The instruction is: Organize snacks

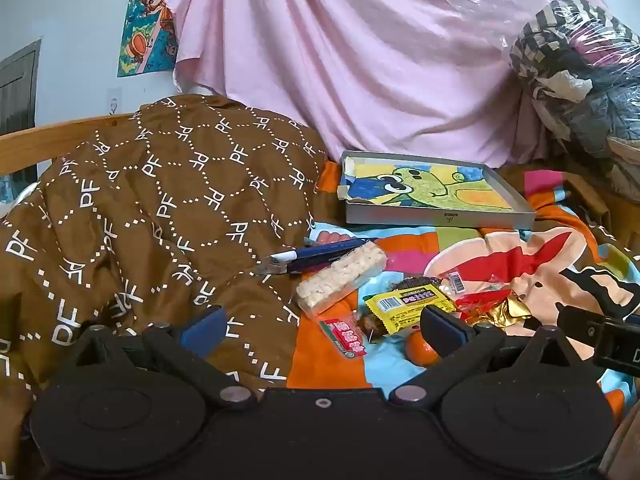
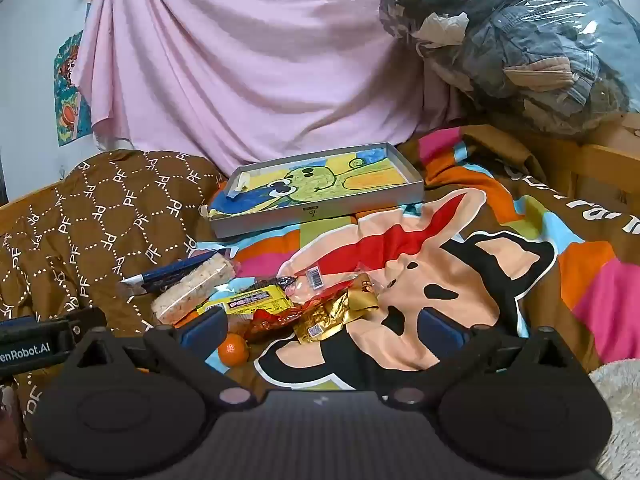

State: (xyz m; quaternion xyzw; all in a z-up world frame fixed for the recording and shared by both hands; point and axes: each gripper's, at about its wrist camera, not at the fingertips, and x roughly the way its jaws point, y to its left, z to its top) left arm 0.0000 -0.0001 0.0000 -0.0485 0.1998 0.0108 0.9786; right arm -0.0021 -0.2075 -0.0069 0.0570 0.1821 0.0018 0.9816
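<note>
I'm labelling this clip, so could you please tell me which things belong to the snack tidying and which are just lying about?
Job: rice cracker bar, yellow snack packet, red candy pack, gold wrapper, tangerine, shallow tray.

Lying about: blue pen, brown quilt, pink sheet, bagged clothes.

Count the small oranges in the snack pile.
1: the orange lies at the pile's near edge, below the yellow packet. Others may hide under wrappers.
</note>
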